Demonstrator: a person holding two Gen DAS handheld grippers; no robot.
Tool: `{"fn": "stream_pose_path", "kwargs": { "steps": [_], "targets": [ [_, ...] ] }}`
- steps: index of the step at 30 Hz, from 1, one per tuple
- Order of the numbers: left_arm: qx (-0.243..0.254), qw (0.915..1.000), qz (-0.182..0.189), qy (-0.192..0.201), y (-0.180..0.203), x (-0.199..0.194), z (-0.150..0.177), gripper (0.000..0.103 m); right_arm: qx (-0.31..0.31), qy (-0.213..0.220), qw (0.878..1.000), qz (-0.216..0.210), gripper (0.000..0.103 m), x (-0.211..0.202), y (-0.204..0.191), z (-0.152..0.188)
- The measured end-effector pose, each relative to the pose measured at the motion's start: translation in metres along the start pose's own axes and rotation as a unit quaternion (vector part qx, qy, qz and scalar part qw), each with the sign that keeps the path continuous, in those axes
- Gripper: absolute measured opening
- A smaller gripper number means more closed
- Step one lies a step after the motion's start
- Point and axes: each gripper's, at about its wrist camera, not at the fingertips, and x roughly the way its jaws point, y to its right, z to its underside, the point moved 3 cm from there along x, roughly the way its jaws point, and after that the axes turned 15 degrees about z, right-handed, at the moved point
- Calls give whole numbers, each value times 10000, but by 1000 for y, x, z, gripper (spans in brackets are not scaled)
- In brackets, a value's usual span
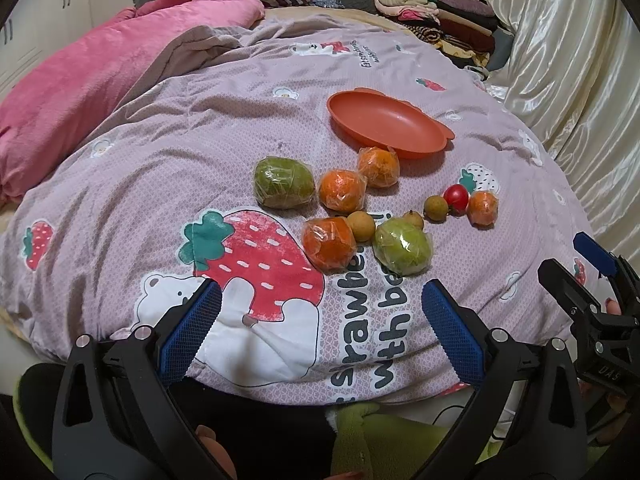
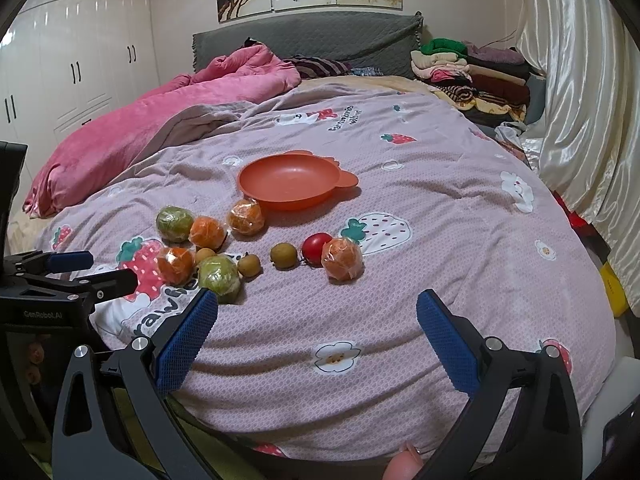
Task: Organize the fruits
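An empty orange plate (image 1: 384,122) (image 2: 292,180) lies on the quilt. In front of it lie loose fruits: several plastic-wrapped oranges (image 1: 342,190) (image 2: 342,259), two wrapped green fruits (image 1: 402,246) (image 2: 219,274), three small brown longans (image 1: 435,208) (image 2: 283,255) and a red tomato (image 1: 456,197) (image 2: 316,249). My left gripper (image 1: 320,294) (image 2: 108,270) is open near the bed's front edge, short of the fruits and holding nothing. My right gripper (image 2: 318,302) (image 1: 568,256) is open too, to the right of the left one, with nothing between its blue pads.
The strawberry-print quilt (image 2: 420,208) covers the bed. A pink blanket (image 1: 100,80) is bunched at the back left and folded clothes (image 2: 468,72) are stacked at the back right. A shiny curtain (image 2: 580,100) hangs along the right. White wardrobes (image 2: 80,68) stand at the left.
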Motion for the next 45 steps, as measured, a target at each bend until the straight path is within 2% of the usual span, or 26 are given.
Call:
{"fn": "stream_pose_path", "kwargs": {
  "steps": [45],
  "targets": [
    [5,10000,20,28,-1,-2,-1,95,5,-35,10000,-1,99,2,-1,1]
  ]
}}
